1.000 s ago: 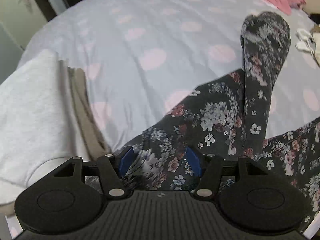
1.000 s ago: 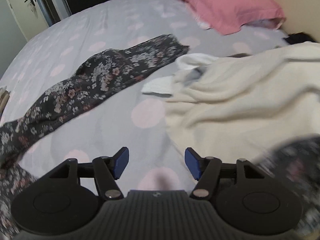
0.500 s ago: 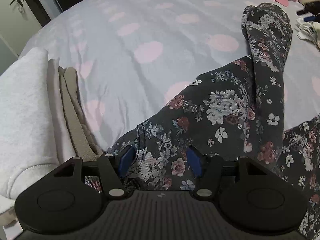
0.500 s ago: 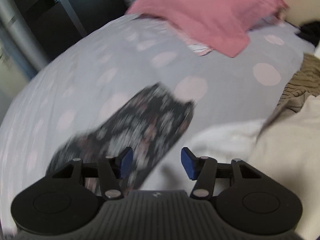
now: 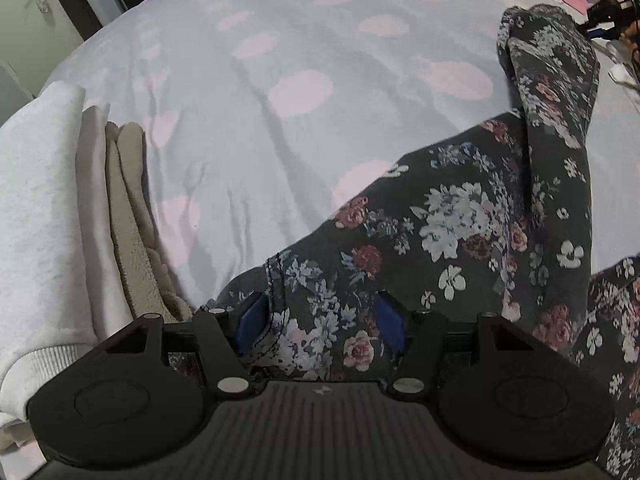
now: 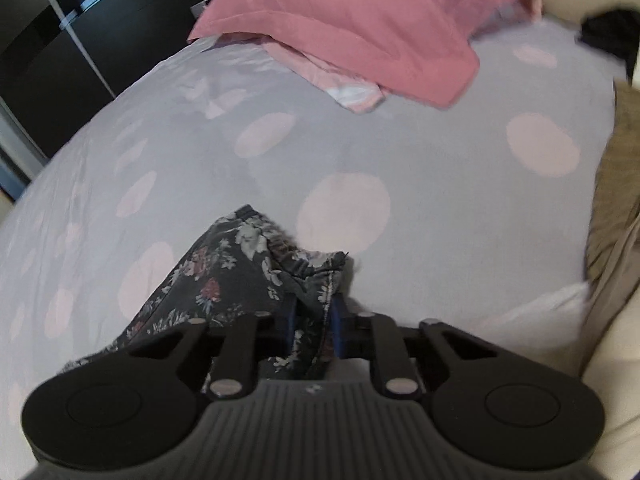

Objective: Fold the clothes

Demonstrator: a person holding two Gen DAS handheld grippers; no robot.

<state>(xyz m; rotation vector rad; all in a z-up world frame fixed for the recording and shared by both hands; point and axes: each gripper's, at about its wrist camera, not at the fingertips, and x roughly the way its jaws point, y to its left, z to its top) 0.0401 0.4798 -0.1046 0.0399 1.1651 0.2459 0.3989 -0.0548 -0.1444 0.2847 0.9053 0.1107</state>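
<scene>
The right gripper (image 6: 313, 320) was closing on the trousers (image 6: 240, 280) hem; the left gripper (image 5: 320, 320) stood released around the waistband. Next, probably, the left must clench.

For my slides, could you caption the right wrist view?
Right gripper closing on floral trousers' leg end over dotted bedsheet.

Dim room: polka-dot bed (image 5: 280, 128), pink pillow (image 6: 360, 20), possibly a dark wardrobe (image 6: 80, 40) behind.

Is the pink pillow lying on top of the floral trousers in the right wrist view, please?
No, the pink pillow sits far up the bed, apart from the floral trousers.
</scene>
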